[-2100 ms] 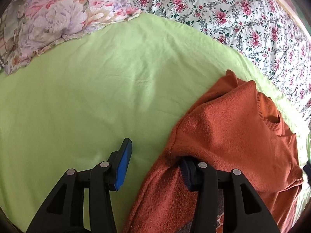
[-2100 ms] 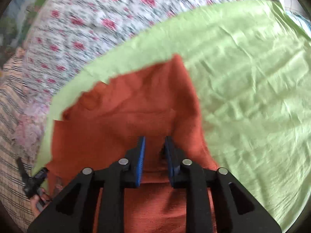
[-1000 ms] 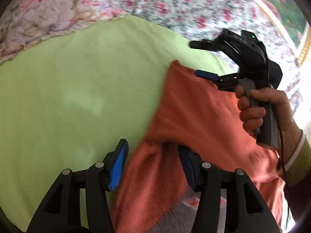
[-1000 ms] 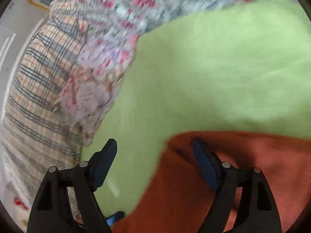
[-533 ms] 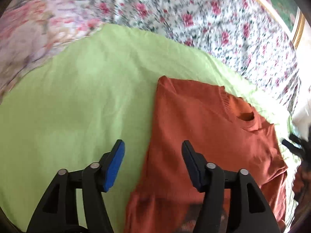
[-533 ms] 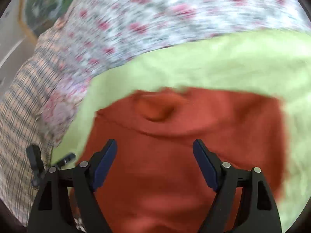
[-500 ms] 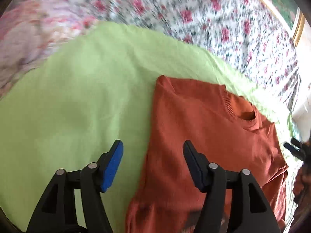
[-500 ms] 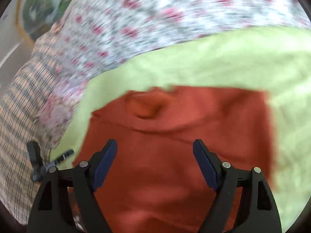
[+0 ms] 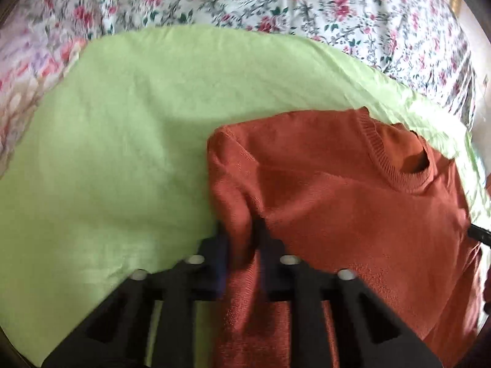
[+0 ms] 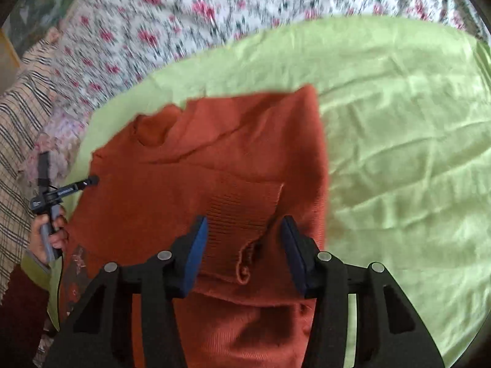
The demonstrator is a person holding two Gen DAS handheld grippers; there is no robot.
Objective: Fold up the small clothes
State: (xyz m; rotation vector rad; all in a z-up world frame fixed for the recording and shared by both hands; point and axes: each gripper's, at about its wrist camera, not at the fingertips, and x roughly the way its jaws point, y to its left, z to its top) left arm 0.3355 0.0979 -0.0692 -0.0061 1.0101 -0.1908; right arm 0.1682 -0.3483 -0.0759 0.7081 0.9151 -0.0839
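Here, my left tongs [image 9: 241, 245] pinch a side fold of the rust-orange knitted sweater [image 9: 337, 202] lying on the light-green sheet [image 9: 122, 153], ribbed collar pointing away; my right tongs [image 10: 244, 245] gape over its ribbed cuff.

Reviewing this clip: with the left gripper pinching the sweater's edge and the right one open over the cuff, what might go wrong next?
The left gripper pinches only a narrow ridge of the orange sweater; lifting may drag the whole garment and bunch it.

The right gripper is open around the ribbed cuff, holding nothing, so the folded sleeve could slide off.

Dragging may also rumple the green sheet beneath.
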